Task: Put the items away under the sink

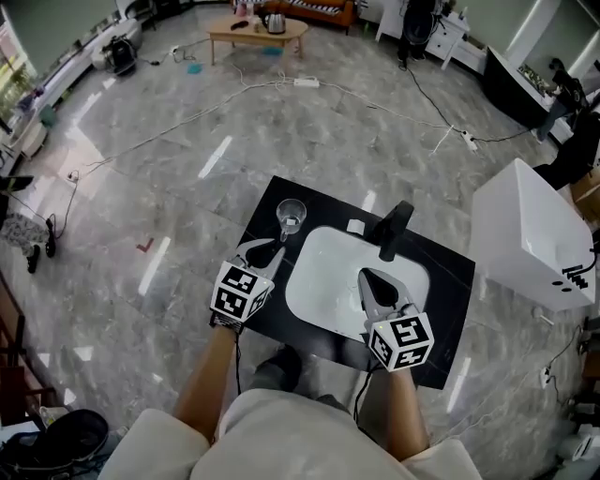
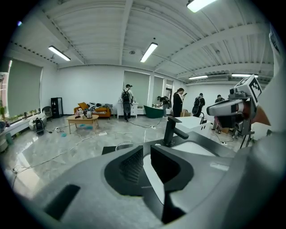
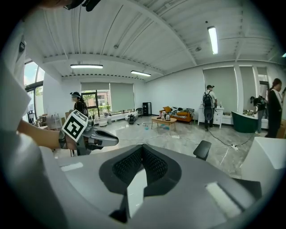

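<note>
Both grippers empty over the sink counter.
Left gripper has its jaws a narrow gap apart with nothing between them; right gripper has its jaws closed together, also empty. In the head view the left gripper hangs at the basin's left rim, just beside the glass, which stands upright on the black countertop. The right gripper is over the basin, near the black faucet.

A wooden coffee table with a kettle stood at the top centre, cables trailed across the marble floor, and a white box sat at the right edge
</note>
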`<state>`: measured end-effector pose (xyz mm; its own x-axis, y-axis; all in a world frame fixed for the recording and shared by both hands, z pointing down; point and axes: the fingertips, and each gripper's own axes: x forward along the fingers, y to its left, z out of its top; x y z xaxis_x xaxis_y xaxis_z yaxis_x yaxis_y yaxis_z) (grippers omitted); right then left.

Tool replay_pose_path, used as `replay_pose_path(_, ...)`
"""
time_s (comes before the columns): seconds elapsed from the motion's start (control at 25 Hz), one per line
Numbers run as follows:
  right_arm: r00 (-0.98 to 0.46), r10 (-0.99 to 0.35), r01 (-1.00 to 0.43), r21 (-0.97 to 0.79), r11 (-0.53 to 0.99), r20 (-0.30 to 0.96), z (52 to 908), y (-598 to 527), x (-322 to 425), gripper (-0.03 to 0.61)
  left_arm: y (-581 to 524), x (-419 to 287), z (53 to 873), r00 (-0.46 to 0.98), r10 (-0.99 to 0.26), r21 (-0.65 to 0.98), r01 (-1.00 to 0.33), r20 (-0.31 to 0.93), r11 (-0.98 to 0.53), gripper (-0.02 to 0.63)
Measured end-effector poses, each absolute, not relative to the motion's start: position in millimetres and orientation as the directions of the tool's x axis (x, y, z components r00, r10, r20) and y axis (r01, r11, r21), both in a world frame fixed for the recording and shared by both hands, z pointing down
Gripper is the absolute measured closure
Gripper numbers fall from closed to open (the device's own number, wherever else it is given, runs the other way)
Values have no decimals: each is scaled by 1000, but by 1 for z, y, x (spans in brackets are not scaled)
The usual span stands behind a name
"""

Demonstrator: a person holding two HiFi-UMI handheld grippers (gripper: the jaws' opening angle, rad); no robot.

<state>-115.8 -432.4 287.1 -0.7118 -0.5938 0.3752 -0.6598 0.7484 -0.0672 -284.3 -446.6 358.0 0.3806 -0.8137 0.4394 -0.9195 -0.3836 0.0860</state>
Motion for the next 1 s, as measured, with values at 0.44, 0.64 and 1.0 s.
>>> replay_pose_path(0.44, -684, -586, -679, -85, 729, 436, 321, -442, -124, 572, -489, -295, 442, 476, -713, 154, -870, 516, -469, 482)
replay_pose_path(0.64, -656, -595, -704, -90, 705, 465, 332, -447, -125, 572, -500, -302, 465, 494, -678, 166, -856, 545, -490, 471)
replay_pose_path(1.0, -622, -595, -730, -103, 675, 509, 350, -448, -117, 572, -514, -293, 487, 548, -632, 194, -818, 548, -541, 460)
